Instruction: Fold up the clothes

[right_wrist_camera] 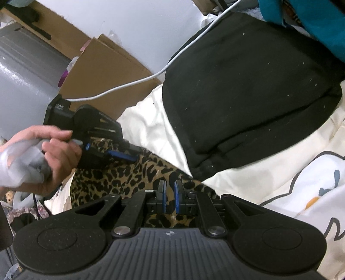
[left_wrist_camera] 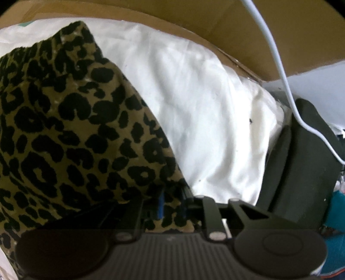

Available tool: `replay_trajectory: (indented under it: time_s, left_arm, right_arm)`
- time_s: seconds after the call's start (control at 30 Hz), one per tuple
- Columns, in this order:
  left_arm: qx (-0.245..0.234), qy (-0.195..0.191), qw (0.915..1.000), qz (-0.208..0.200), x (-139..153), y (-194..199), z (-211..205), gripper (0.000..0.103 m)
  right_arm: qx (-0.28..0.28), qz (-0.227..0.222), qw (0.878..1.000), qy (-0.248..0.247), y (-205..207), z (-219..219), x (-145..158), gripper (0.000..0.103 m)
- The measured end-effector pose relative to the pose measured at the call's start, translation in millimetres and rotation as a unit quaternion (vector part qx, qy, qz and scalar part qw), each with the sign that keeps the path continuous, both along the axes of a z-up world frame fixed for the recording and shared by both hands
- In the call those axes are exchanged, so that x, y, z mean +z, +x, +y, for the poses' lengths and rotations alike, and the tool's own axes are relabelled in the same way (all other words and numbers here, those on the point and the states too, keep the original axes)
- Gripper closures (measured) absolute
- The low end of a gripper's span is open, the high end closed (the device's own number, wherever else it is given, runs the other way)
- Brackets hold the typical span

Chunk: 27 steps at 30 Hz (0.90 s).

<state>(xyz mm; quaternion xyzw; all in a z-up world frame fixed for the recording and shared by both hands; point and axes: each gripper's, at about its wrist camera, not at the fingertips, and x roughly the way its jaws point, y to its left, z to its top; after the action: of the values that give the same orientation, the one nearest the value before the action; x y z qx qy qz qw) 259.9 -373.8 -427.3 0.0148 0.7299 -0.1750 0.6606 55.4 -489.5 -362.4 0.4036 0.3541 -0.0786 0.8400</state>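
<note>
A leopard-print garment (left_wrist_camera: 71, 129) fills the left of the left wrist view and hangs over my left gripper (left_wrist_camera: 172, 202), which is shut on its lower edge; only one blue pad (left_wrist_camera: 160, 206) shows. In the right wrist view a hand (right_wrist_camera: 58, 155) holds that left gripper (right_wrist_camera: 123, 156), clamped on the far end of the same garment (right_wrist_camera: 120, 176). My right gripper (right_wrist_camera: 169, 197) sits at the near end. Its blue pads (right_wrist_camera: 177, 199) stand a narrow gap apart with leopard cloth between them. The cloth is stretched between the two grippers above a white bedsheet (right_wrist_camera: 248, 183).
A black garment (right_wrist_camera: 248, 81) lies on the sheet just beyond the leopard cloth. A white cable (right_wrist_camera: 133, 83) runs over it to the left gripper. Cardboard boxes (right_wrist_camera: 103, 71) stand behind, teal fabric (right_wrist_camera: 301, 19) lies at the far right, and the sheet carries a cartoon print (right_wrist_camera: 319, 189).
</note>
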Motion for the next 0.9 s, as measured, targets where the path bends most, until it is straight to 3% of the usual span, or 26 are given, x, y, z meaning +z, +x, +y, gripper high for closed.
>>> replay_trajectory:
  time_s: [0.03,0.47,0.7,0.9]
  left_arm:
    - [-0.005,-0.003,1.0000,-0.002,1.8,-0.2,-0.5,0.103]
    - [-0.027,-0.053,0.9981,-0.015,35.6,1.9,7.5,0.103]
    - [-0.025,-0.053,0.9983,-0.002,16.3,-11.3,-5.3,0.103]
    - [-0.064,-0.050,0.9963,-0.026,45.5,-13.8,0.2,0.101]
  right_arm:
    - [0.001,0.001,1.000,0.000,-0.7,1.0,-0.7,0.096]
    - [0.023,-0.014,1.000,-0.002,9.7,13.9,1.5,0.096]
    - [0.032,0.008,0.999,-0.015,22.7,17.8,-14.1,0.096]
    - [0.016,0.024,0.999,-0.028,16.9,9.8,-21.7,0.093]
